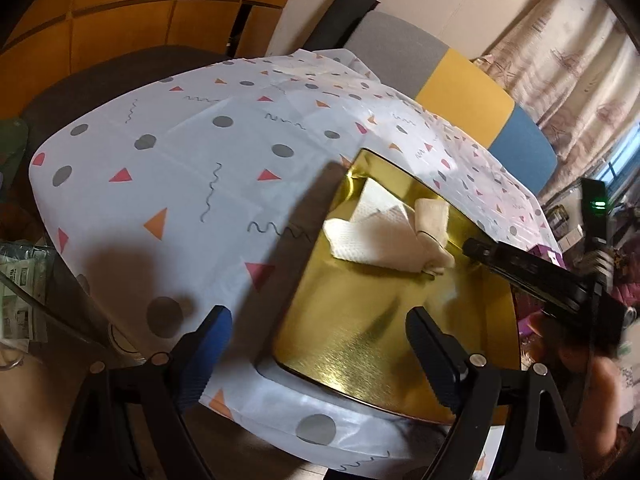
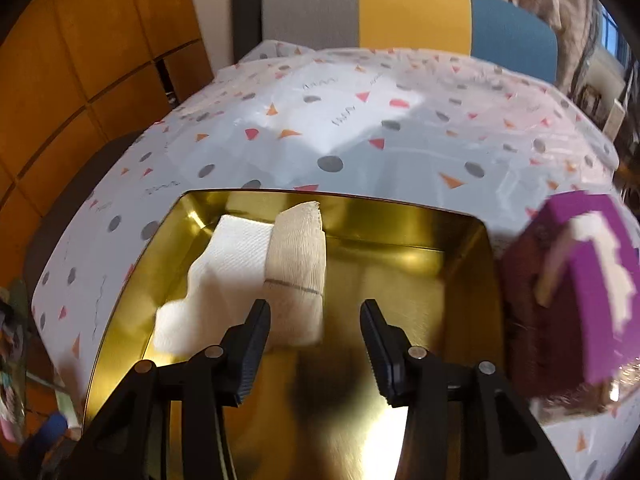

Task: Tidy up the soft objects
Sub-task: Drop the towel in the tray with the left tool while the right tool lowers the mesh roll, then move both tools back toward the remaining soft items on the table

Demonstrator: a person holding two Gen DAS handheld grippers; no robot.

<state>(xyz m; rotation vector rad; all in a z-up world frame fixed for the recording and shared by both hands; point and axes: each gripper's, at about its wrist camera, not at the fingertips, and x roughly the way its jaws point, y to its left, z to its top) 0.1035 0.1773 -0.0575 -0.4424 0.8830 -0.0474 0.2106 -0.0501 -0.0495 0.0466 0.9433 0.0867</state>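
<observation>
Right gripper (image 2: 316, 340) tilts down over the gold tray (image 2: 460, 240), jaws apart and empty, beside the cream cloth (image 2: 298, 248); left gripper (image 1: 320, 340) hangs wide, empty.

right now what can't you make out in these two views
- Purple box with white marking, right wrist view: motion-blurred, so its print is unreadable; its far side is cut off by the fisheye edge.
- Folded white paper towel, right wrist view: partly covered by the beige ribbed cloth roll.
- Shiny gold metal tray, left wrist view: near corner hidden behind the left claw.
</observation>
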